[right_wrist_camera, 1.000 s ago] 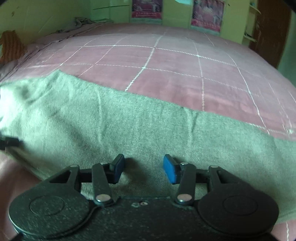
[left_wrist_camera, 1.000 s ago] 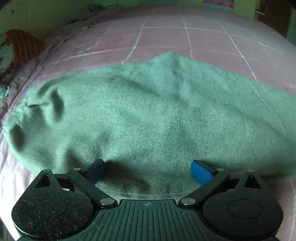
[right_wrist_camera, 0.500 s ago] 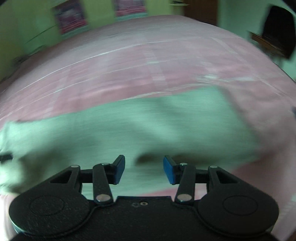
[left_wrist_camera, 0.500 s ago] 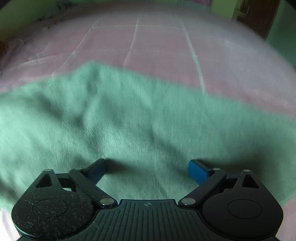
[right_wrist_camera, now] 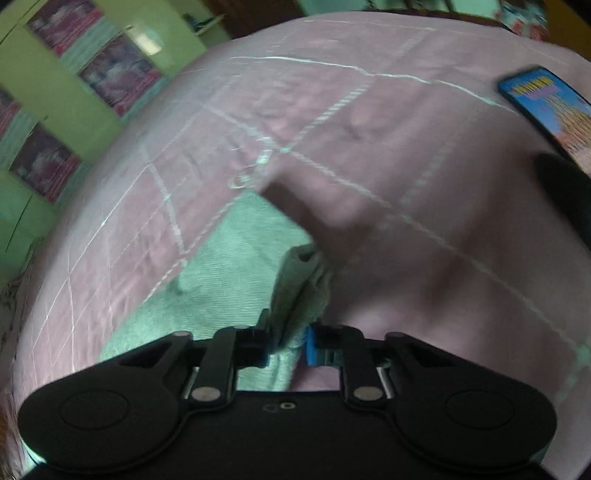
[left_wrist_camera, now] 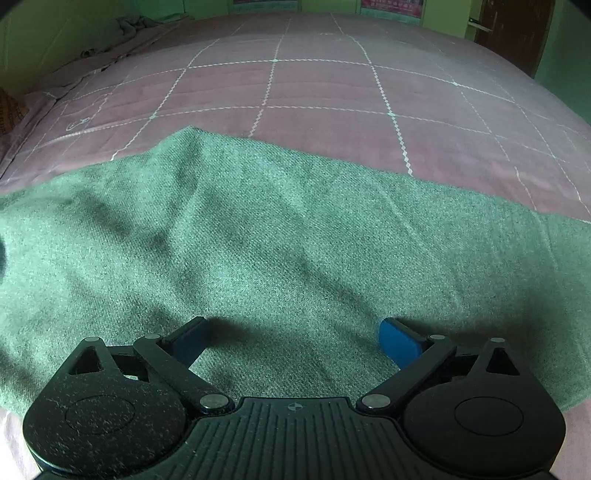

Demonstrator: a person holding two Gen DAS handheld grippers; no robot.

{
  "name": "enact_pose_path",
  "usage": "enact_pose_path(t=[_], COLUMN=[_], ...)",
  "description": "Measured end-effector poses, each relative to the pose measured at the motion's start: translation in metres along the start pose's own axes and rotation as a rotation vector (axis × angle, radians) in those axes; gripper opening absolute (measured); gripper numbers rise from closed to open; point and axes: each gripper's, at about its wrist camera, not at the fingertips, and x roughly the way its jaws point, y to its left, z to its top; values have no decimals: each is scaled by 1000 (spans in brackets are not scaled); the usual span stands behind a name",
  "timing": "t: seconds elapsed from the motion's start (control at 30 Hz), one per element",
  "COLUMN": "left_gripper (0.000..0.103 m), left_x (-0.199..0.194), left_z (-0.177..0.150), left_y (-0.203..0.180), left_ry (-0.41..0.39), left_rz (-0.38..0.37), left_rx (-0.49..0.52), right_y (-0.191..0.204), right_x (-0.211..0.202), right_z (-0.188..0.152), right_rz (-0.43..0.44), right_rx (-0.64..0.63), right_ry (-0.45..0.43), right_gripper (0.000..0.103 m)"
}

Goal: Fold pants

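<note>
Green knitted pants (left_wrist_camera: 277, 229) lie spread flat across a pink checked bed sheet (left_wrist_camera: 314, 88). In the left wrist view my left gripper (left_wrist_camera: 291, 328) hovers over the near part of the pants, open, with its blue pads wide apart and nothing between them. In the right wrist view the picture is tilted and blurred. There my right gripper (right_wrist_camera: 288, 339) is closing on the bunched end of the pants (right_wrist_camera: 229, 280), and the cloth is pinched between its blue pads, with a fold standing up just ahead of them.
A flat object with a bright printed face (right_wrist_camera: 546, 107) lies on the sheet at the far right, a dark shape (right_wrist_camera: 569, 192) beside it. Green walls with posters (right_wrist_camera: 110, 77) and a dark door (left_wrist_camera: 517, 33) ring the bed. Crumpled cloth (left_wrist_camera: 129, 26) sits far left.
The right gripper swept sideways along the pants to their end, rolled over, and closed from open onto the cloth. The left gripper shifted along the pants early on, then held still, open.
</note>
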Motion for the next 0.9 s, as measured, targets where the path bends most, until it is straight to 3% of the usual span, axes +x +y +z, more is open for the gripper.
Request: enact_pose_path(t=[0.07, 0.2, 0.27, 0.4, 0.57, 0.67, 0.77, 0.9], left_gripper=[97, 97, 97, 98, 97, 97, 98, 102], left_x=[-3, -9, -4, -1, -10, -10, 6, 6], left_z=[3, 12, 13, 6, 19, 25, 17, 14], left_y=[-3, -17, -23, -28, -24, -30, -39, -37], left_ry=[-9, -49, -22, -28, -33, -41, 5, 0], left_rz=[11, 8, 6, 24, -4, 0, 15, 20], left_rx=[-7, -5, -7, 17, -6, 21, 35, 13], right_y=[18, 58, 49, 6, 18, 28, 48, 94], right_x=[-10, -65, -55, 0, -10, -31, -37, -16], right_z=[2, 17, 18, -5, -1, 5, 6, -20], right_rz=[16, 102, 40, -114, -146, -195, -146, -34], right_rx=[-72, -257, -277, -254, -307, -354, -398, -561], right_ry=[-60, -292, -260, -67, -132, -245, -280, -164], right_gripper=[14, 14, 14, 16, 28, 36, 36, 35])
